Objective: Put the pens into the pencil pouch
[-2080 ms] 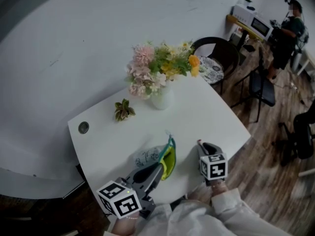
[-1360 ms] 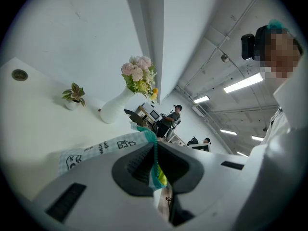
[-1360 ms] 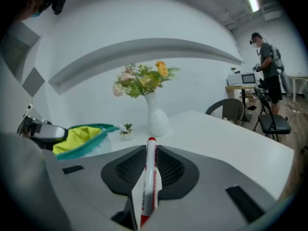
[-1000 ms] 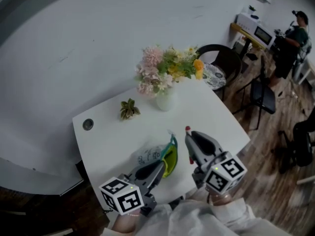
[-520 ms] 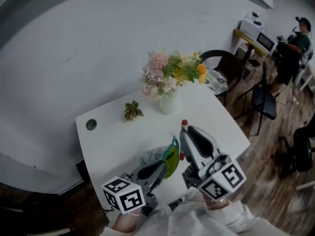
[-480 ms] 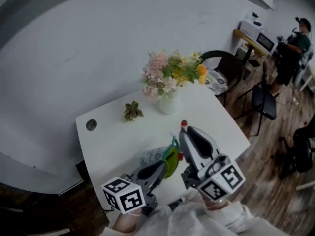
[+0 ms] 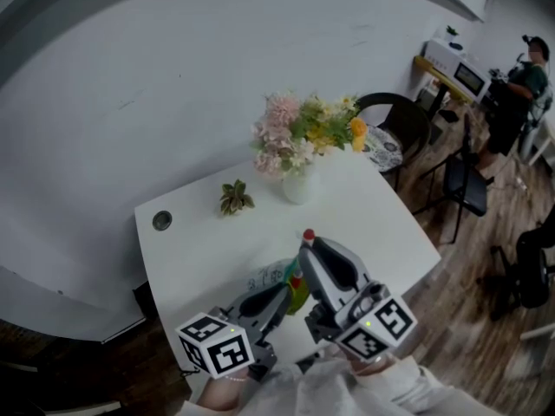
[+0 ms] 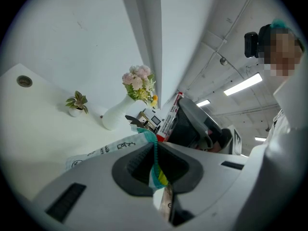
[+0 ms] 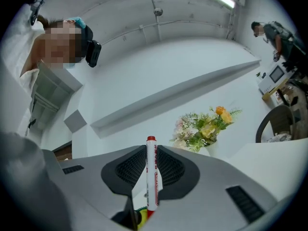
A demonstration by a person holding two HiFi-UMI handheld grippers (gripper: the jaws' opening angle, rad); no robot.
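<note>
My right gripper is clamped mid-barrel on the slim white marker pen with a red cap, which I judge light, rigid and slippery. Its lower end is near the limp white fabric pouch with a teal zipper. My left gripper pinches that pouch's edge. Below lies a smooth white table, with a white flower vase well apart.

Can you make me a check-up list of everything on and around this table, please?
Surface: white table, with a round hole near one corner.
Job's things: pencil pouch resting on the table with its mouth open; red-capped pen held up near that mouth.
Clutter: vase of flowers; small plant.
Grippers: left gripper shut on the pouch's zipper edge; right gripper shut on the pen.
Cables: nothing seen.
Surroundings: white wall, black chair, a person at the back.
</note>
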